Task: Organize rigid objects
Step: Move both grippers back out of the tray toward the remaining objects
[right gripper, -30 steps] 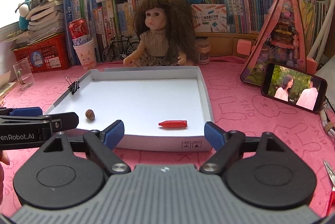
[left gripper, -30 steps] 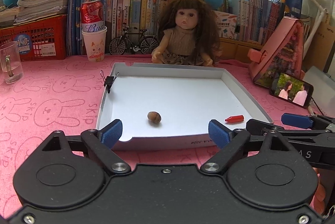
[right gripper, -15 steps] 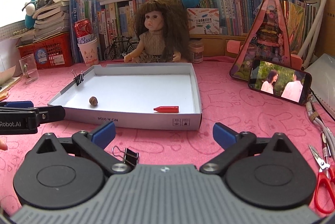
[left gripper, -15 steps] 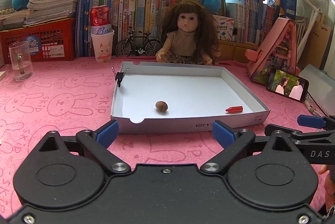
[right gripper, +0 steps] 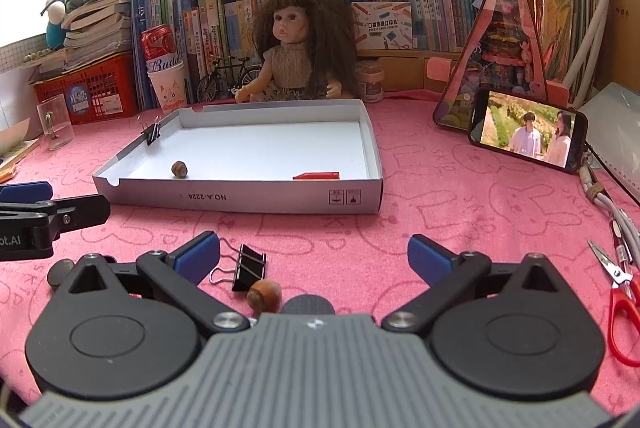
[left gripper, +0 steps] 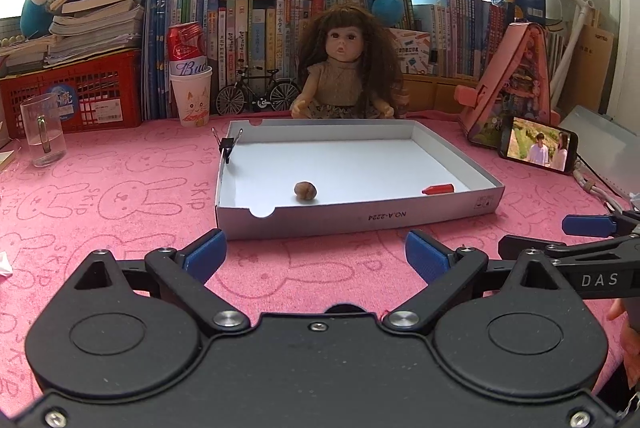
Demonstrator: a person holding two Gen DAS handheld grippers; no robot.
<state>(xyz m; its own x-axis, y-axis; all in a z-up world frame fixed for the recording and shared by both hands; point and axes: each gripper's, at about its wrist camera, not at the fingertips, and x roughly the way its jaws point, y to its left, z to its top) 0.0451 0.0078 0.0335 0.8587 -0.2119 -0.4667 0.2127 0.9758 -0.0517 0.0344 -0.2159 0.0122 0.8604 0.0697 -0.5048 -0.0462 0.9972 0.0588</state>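
Both hand-held grippers spread, nothing between the jaws: left hand-held gripper (left gripper: 316,254), right hand-held gripper (right gripper: 314,254); white tray (right gripper: 240,197) on pink counter (right gripper: 440,211) holds a nut (right gripper: 179,169) and red crayon (right gripper: 316,175), crayon half hidden behind near wall; loose binder clip (right gripper: 248,268) and second nut (right gripper: 264,295) near right gripper; dark disc (right gripper: 307,306) partly cut off by its body.

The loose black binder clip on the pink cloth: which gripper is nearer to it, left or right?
Right. The binder clip lies just inside the right gripper, beside its left fingertip. The left gripper is off to the clip's left, farther away.
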